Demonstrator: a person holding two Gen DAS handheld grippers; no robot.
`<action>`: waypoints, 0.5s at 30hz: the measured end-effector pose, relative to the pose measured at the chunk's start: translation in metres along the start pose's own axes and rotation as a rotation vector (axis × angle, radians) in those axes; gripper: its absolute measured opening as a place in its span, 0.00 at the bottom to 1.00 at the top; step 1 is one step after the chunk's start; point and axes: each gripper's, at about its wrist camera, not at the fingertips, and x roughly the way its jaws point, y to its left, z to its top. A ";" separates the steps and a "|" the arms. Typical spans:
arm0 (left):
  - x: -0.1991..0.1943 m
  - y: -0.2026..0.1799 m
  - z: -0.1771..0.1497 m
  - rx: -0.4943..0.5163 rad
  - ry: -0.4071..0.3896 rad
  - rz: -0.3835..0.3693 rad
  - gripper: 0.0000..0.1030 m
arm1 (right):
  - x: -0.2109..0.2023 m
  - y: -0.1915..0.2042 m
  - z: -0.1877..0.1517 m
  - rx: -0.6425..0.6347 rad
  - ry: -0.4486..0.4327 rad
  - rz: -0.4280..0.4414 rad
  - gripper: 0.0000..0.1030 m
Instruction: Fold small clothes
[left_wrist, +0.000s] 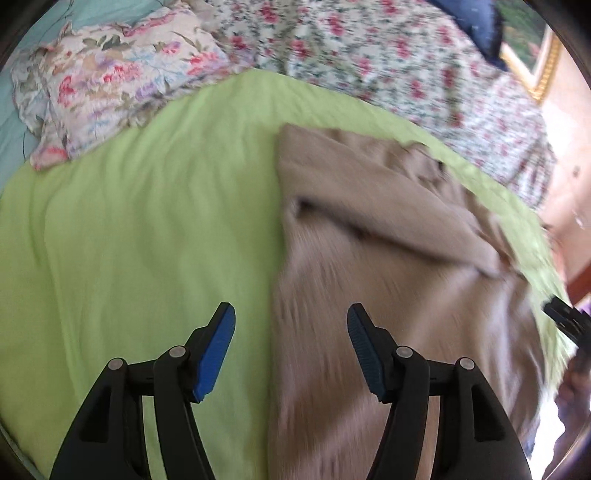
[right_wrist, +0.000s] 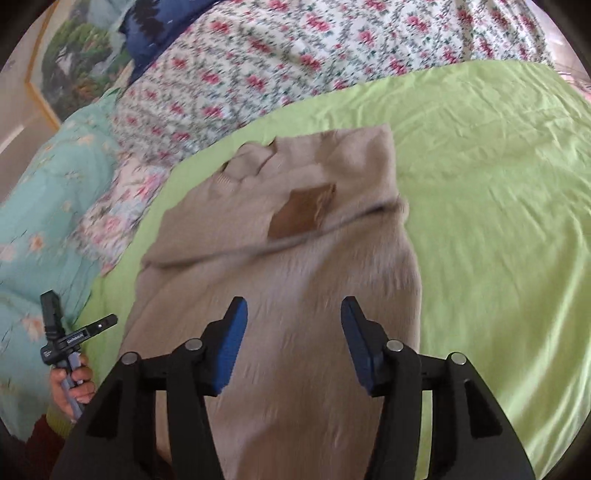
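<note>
Status: beige garment lies on the green sheet, near its left half as my right cam sees it, w/ one fold already in, I'd judge: top part is doubled over the body, crease running across, brown patch showing on the flap. Not a compact bundle yet; lower part is long and flat, so prob. at least one more fold plus squaring edges left. Left gripper jaws apart, nothing btwn pads, hovering over the garment's edge where it meets the sheet. Right gripper also apart, empty, over the lower body of the cloth. Count: 1 garment to fold, 2 grippers, 1 green sheet, 1 patch. Floral bedding behind, pillow off to the side; no other small clothes in view.
</note>
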 end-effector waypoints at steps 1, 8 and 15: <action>-0.008 0.000 -0.013 0.009 0.012 -0.032 0.63 | -0.006 0.001 -0.008 -0.011 0.014 0.011 0.53; -0.040 0.005 -0.085 0.043 0.097 -0.122 0.70 | -0.056 -0.010 -0.069 -0.051 0.113 0.050 0.56; -0.052 -0.002 -0.152 0.016 0.180 -0.321 0.70 | -0.073 -0.036 -0.126 -0.046 0.245 0.113 0.59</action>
